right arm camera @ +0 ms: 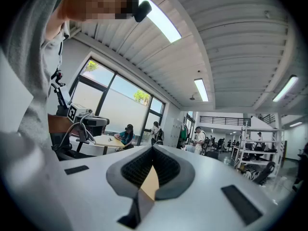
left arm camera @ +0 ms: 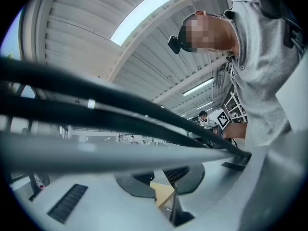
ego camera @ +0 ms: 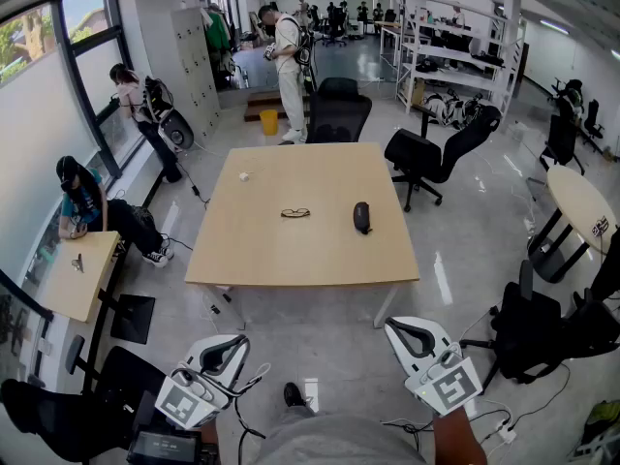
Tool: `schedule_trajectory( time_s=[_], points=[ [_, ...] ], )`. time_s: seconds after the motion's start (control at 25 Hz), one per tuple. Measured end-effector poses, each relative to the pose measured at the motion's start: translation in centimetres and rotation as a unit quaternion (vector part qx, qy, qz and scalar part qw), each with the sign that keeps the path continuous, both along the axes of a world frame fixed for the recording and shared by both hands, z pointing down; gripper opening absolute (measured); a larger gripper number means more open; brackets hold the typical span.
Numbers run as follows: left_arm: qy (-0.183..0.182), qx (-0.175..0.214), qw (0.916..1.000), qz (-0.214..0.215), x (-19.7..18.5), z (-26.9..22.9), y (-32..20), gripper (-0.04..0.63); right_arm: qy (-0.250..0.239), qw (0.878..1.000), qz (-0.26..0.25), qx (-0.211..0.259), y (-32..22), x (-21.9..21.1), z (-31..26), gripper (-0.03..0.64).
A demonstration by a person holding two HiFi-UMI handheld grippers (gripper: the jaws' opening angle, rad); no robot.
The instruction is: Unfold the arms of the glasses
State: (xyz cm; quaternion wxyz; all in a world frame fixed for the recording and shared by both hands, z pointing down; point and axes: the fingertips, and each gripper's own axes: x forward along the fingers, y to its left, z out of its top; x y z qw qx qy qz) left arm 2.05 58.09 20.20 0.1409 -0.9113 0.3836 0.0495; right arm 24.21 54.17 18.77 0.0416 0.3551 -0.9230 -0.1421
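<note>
Table point(ego camera: 291, 255) matt pale wood; floor point(ego camera: 465, 250) glossy; right claw point(right arm camera: 153, 152) smooth grey plastic

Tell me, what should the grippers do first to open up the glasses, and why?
Probably the best first move is to bring both grippers forward to the glasses lying on the table. The left gripper and right gripper hang low, short of the table's near edge. Their jaws are together and hold nothing, so neither can touch the glasses from here.

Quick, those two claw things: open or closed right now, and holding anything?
Left gripper: closed, holding nothing.
Right gripper: closed, holding nothing.
</note>
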Motion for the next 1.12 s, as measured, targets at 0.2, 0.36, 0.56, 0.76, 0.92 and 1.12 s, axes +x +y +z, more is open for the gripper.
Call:
schedule_trajectory(
  time_s=[0.2,0.36,0.56,0.76,0.92,1.12],
  points=[
    [0.005,0.004,1.0000,0.003,-0.1,0.0,-0.5,0.018,0.009,1.000,0.003,-0.017,-0.6,0.0,0.7,0.008],
    [0.004,-0.002,1.0000,0.005,0.4,0.2,-1.1,0.018,0.002,1.000,-0.006,-0.007,-1.1,-0.4,0.7,0.008],
    [0.002,-0.010,0.9999,0.009,0.2,0.9,-2.5,0.018,0.002,1.000,-0.005,-0.016,-2.2,-0.8,1.2,0.008],
    [0.005,-0.017,0.9998,0.012,-0.5,1.3,-4.2,0.019,0.006,0.998,-0.002,-0.054,-3.7,-1.3,2.7,0.009],
    [0.005,-0.028,0.9995,0.013,-2.0,2.0,-6.8,0.018,0.002,0.998,0.006,-0.061,-6.1,-2.6,3.1,0.009],
    [0.009,-0.035,0.9991,0.020,-4.4,2.4,-11.0,0.018,0.007,0.997,0.015,-0.069,-10.0,-5.1,3.5,0.008]
  ],
)
